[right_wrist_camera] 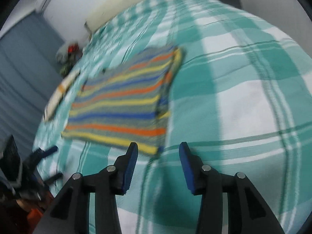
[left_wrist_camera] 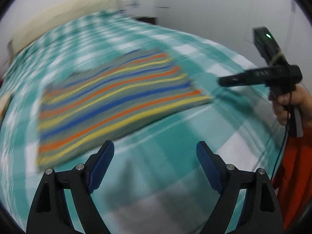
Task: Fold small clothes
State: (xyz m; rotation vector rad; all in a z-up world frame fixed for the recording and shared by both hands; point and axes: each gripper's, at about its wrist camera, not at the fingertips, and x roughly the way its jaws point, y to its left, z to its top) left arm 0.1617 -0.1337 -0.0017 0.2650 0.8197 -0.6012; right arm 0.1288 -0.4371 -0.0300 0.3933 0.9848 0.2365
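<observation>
A folded striped garment [left_wrist_camera: 117, 101], with orange, yellow, blue and grey bands, lies flat on the teal and white checked bedspread [left_wrist_camera: 175, 156]. My left gripper [left_wrist_camera: 155, 150] hovers open just off the garment's near edge, with only bedspread between its blue pads. In the right wrist view the same garment [right_wrist_camera: 124, 101] lies ahead and to the left. My right gripper [right_wrist_camera: 158, 150] is open at its near right corner, holding nothing. In the left wrist view the right gripper [left_wrist_camera: 222, 81] is seen from the side, just off the garment's right edge, held by a hand [left_wrist_camera: 286, 107]. Both views are motion-blurred.
The bedspread [right_wrist_camera: 243, 97] stretches wide to the right. A white and orange item [right_wrist_camera: 62, 89] lies at the bed's left edge, and a bundle [right_wrist_camera: 68, 56] sits beyond it. A cream headboard [left_wrist_camera: 64, 17] and white wall are at the back. The person's orange clothing [left_wrist_camera: 296, 175] is at right.
</observation>
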